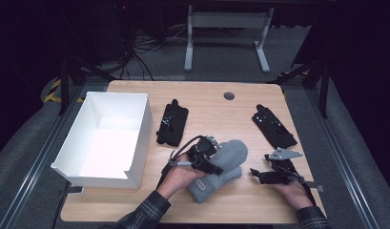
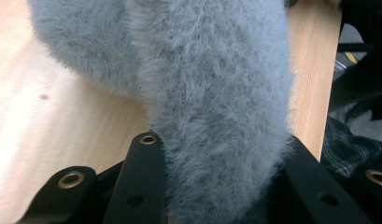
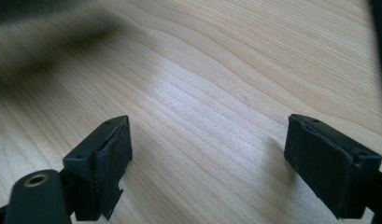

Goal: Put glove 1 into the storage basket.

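- The left gripper [image 1: 212, 153] is clenched on a grey fuzzy mitten [image 1: 224, 168]; in the left gripper view its jaws press into the pile from both sides, the fabric [image 2: 216, 116] bulging between them.
- The right gripper [image 1: 260, 174] is released — in the right gripper view its jaws stand wide apart over bare wood, nothing between the pads [image 3: 115, 161]. It sits low, just right of the mitten, near the table's front edge.
- The mitten lies on the wooden table [image 1: 216, 112] at front centre, apparently one of a pair stacked or overlapping; I cannot tell whether the jaws hold one layer or both.
- Farther out: a white open box [image 1: 107, 138] at the left, and two black holders [image 1: 172, 123] [image 1: 273, 125] lying flat toward the back.
- Risk, as I judge it — soft, slippery pile gives a poor bite, so a lift could let the mitten slide out, or drag its partner along if only the fuzz is caught.
- If the box is the goal, a drooping mitten could snag its near wall.
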